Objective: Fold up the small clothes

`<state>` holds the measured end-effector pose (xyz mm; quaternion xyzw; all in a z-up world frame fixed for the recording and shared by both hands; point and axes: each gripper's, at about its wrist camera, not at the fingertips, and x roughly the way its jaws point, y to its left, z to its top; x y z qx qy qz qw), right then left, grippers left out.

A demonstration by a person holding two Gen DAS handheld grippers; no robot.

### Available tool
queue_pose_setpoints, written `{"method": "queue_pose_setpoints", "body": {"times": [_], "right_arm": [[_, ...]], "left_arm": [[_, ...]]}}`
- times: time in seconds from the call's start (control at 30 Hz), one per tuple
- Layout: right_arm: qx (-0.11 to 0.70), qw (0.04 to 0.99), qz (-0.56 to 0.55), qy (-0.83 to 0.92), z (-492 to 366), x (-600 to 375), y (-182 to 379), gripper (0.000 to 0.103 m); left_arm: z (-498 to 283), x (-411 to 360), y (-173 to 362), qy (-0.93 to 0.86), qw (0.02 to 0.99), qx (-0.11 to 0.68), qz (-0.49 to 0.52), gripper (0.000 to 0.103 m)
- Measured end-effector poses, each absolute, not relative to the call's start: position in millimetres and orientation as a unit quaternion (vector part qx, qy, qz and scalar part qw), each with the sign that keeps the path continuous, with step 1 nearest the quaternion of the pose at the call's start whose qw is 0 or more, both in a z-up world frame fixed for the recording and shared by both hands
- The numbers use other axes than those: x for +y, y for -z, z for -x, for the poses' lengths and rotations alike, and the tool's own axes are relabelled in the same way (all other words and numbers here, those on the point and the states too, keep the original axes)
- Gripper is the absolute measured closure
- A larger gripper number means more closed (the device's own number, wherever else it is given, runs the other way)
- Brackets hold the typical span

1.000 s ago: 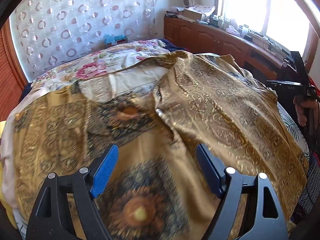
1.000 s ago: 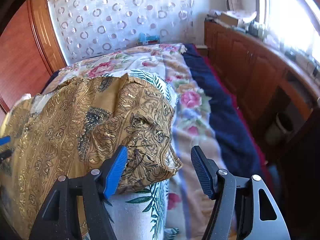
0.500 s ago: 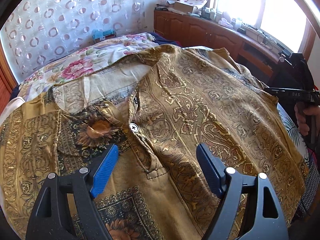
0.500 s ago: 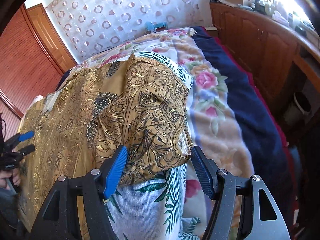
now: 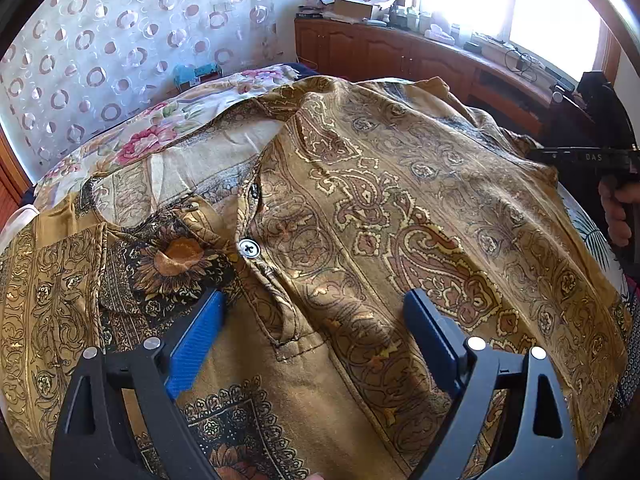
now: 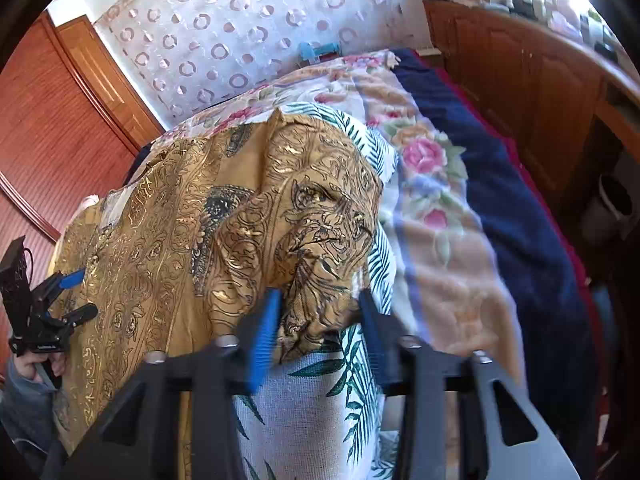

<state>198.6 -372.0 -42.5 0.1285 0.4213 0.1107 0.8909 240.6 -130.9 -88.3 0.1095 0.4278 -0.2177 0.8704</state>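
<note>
Shirt (image 6: 224, 216) hem bunched between closing right gripper (image 6: 318, 316); left gripper (image 5: 314, 320) opening

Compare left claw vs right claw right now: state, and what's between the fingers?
Left claw: fingers wide and opening, hovering over the gold shirt placket below the white button, pinching nothing. Right claw: fingers much narrower and closing, with a bunched shirt edge between them; pad contact unclear because of blur. Both have blue pads, black frames, and point down at the same shirt.
</note>
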Motion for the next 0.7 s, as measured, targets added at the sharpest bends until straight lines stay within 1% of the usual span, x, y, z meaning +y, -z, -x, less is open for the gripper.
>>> {"method": "queue_pose_setpoints", "body": {"times": [0.1, 0.17, 0.3, 0.47, 0.63, 0.7], "right_arm": [[0.408, 0.903, -0.099, -0.092, -196, -364, 33, 0.087], [0.396, 0.911, -0.079, -0.08, -194, -357, 25, 0.09], [0.362, 0.929, -0.047, -0.067, -191, -339, 5, 0.091], [0.322, 0.942, -0.019, -0.092, -184, -305, -18, 0.091], [0.327, 0.935, -0.005, -0.138, -187, -265, -12, 0.091], [0.339, 0.929, 0.003, -0.148, -192, -253, -2, 0.091]], "left_arm": [[-241, -131, 88, 0.218, 0.87, 0.428, -0.109, 0.012], [-241, -131, 88, 0.218, 0.87, 0.428, -0.109, 0.012], [-241, -132, 88, 0.218, 0.87, 0.428, -0.109, 0.011], [-241, -133, 88, 0.219, 0.87, 0.428, -0.108, 0.011], [-242, -117, 77, 0.209, 0.882, 0.417, -0.074, 0.011], [-237, -101, 57, 0.19, 0.902, 0.384, -0.054, 0.011]]}}
